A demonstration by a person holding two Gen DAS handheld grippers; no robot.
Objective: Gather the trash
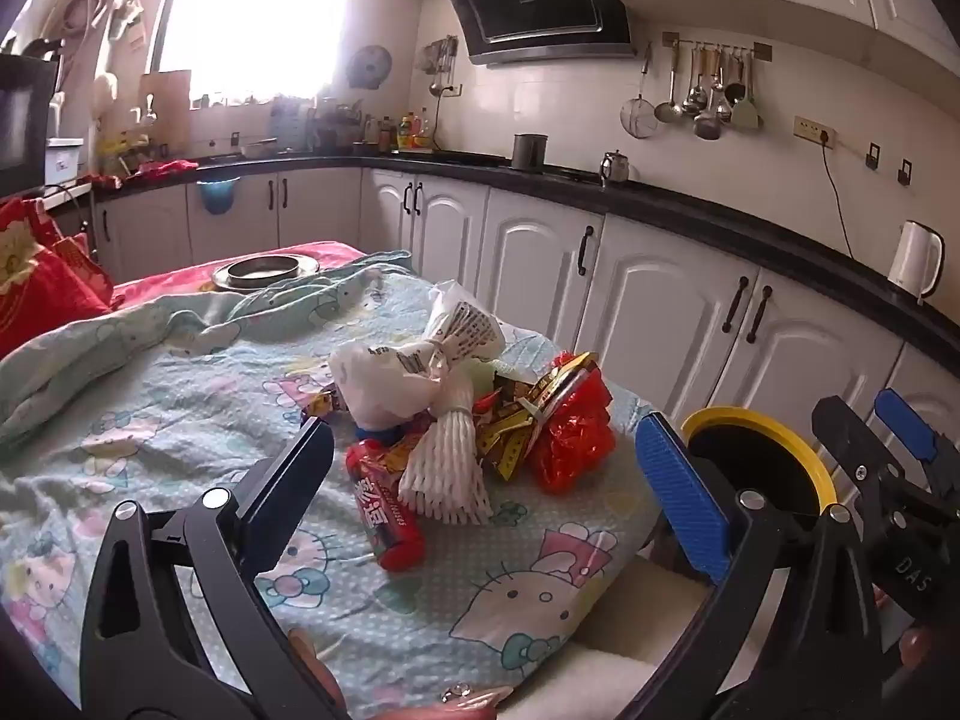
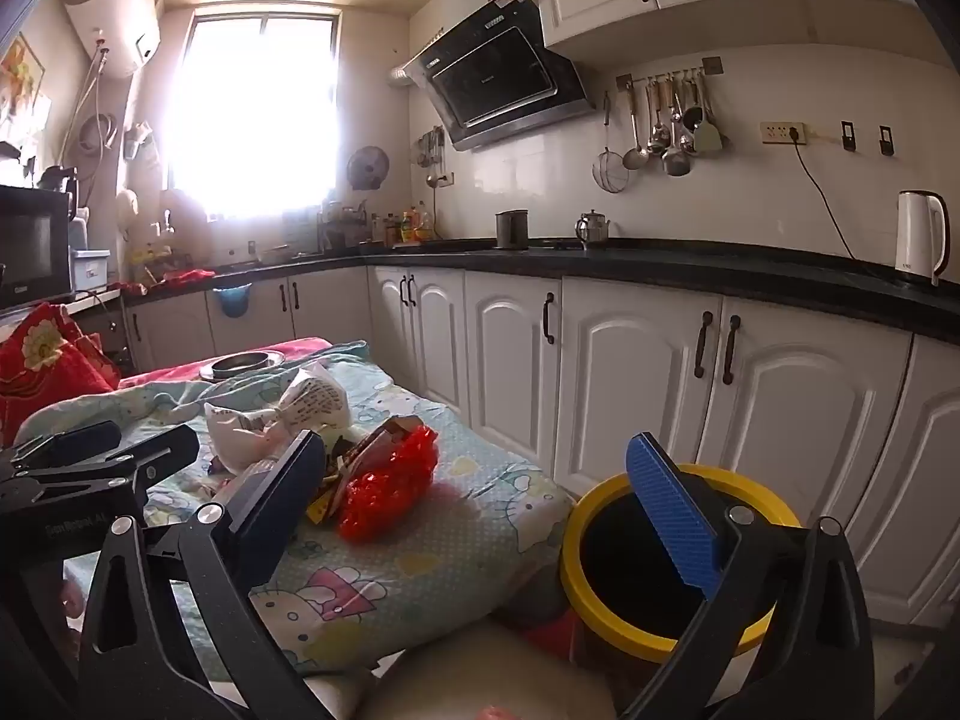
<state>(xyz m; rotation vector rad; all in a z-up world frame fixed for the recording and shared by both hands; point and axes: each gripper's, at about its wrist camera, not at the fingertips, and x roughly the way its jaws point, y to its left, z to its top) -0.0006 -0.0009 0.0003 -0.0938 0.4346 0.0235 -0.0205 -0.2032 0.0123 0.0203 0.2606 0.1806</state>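
Note:
A pile of trash lies on the Hello Kitty cloth: a red snack tube, a white foam net, a white plastic bag, yellow wrappers and crumpled red plastic. My left gripper is open and empty, its jaws either side of the pile, just short of it. The yellow-rimmed bin stands off the table's right edge. In the right wrist view my right gripper is open and empty, between the red plastic and the bin. The left gripper shows at the left.
A metal dish sits at the table's far end beside a red cushion. White cabinets under a black counter run along the right, with a kettle. The right gripper shows beside the bin.

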